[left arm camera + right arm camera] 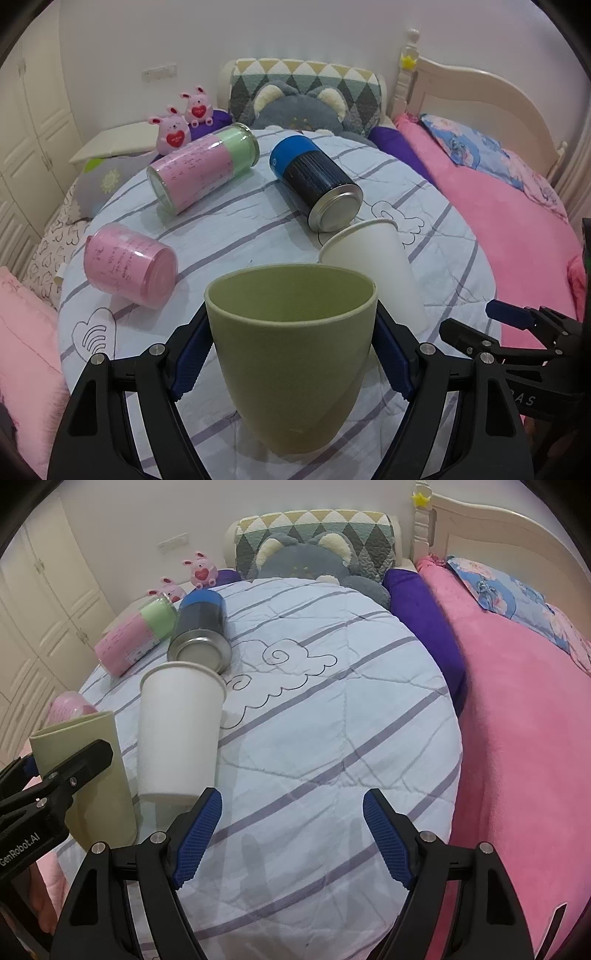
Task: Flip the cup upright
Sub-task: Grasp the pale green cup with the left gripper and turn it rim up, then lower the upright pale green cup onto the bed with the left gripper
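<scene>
A green cup (291, 354) stands upright, mouth up, on the round quilted table (236, 229). My left gripper (291, 350) is shut on the green cup, one blue pad on each side. A white paper cup (373, 266) stands upright just behind and to its right. My right gripper (291, 834) is open and empty over bare quilt, to the right of the white paper cup (177, 734) and the green cup (96, 775). The right gripper also shows at the right edge of the left wrist view (509, 328).
A pink cup (129, 266), a pink and green jar (203, 170) and a blue and black tin (314, 181) lie on their sides on the table. Plush toys (295, 107) and pillows sit behind. A pink bed (524, 720) lies to the right.
</scene>
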A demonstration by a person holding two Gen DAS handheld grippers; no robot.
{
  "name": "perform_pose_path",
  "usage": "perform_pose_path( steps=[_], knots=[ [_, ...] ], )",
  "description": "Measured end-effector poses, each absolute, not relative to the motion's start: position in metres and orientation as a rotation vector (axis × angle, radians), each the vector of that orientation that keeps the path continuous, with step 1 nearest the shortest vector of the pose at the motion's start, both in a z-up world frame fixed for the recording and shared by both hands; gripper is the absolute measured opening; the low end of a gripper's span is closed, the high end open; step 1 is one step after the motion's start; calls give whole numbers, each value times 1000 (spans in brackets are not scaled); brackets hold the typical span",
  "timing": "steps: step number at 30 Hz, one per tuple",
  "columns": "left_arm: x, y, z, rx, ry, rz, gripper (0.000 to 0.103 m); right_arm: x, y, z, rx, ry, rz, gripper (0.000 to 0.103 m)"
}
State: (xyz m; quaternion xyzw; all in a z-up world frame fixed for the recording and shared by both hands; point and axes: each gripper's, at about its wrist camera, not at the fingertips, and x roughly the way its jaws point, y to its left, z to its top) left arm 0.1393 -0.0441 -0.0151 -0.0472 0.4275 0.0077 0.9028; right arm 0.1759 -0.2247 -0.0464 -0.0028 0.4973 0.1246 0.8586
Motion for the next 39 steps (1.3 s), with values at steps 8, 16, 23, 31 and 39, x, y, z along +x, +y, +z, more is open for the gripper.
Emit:
perform_pose_path(
  steps=[8, 16, 23, 31, 39],
  knots=[
    [120, -41, -12, -107, 861, 5, 82, 153, -217, -41, -28, 1032, 254, 80],
    [96, -38, -14, -120, 858, -14, 82, 127, -211, -34, -47, 1010, 244, 80],
    [79, -38, -18, -130, 852, -30, 82, 110, -208, -34, -59, 1006, 244, 80],
    [74, -37, -19, -96, 857, 17, 102, 95, -205, -34, -71, 1000, 249, 80],
    [70, -33, -16, -92, 851, 28, 102, 91, -207, -32, -58, 992, 244, 80]
  ],
)
